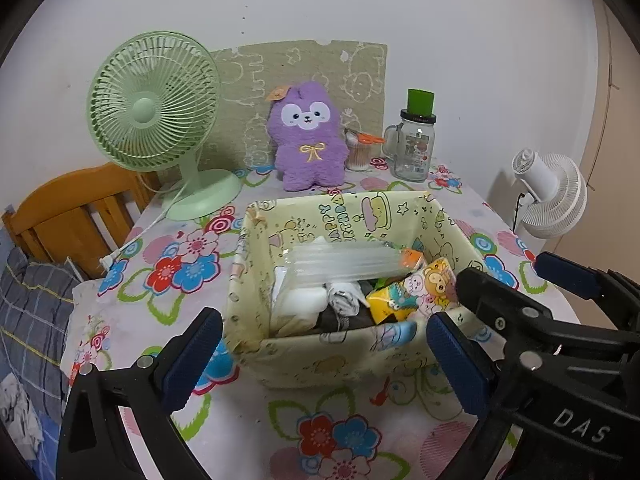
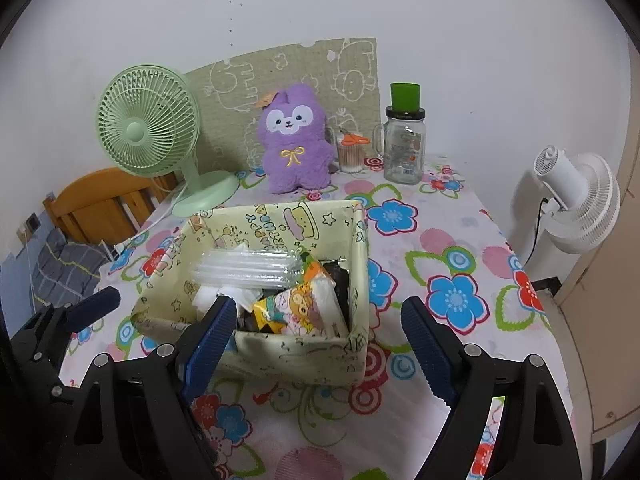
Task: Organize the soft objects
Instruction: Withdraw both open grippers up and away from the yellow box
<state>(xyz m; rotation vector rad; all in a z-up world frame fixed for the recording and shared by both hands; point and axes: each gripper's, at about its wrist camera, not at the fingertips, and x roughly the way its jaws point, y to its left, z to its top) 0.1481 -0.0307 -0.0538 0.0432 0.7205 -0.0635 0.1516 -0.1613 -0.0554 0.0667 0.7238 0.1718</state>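
Note:
A pale yellow cartoon-print fabric box (image 1: 320,356) (image 2: 296,356) stands on the floral tablecloth. It holds a clear plastic pack (image 1: 344,262) (image 2: 244,266), a yellow cartoon tissue pack (image 1: 416,288) (image 2: 300,308), white items and rolled socks (image 1: 344,298). A purple plush rabbit (image 1: 308,140) (image 2: 294,146) sits upright at the back against a green board. My left gripper (image 1: 320,356) is open and empty before the box. My right gripper (image 2: 316,344) is open and empty, its jaws on either side of the box's near right corner. It also shows in the left wrist view (image 1: 520,280).
A green desk fan (image 1: 156,112) (image 2: 148,128) stands back left. A glass mug jar with a green lid (image 1: 414,144) (image 2: 402,144) and a cotton-swab cup (image 1: 358,152) (image 2: 351,154) stand back right. A white fan (image 1: 552,196) (image 2: 576,204) is off the table's right edge. A wooden chair (image 1: 68,216) is left.

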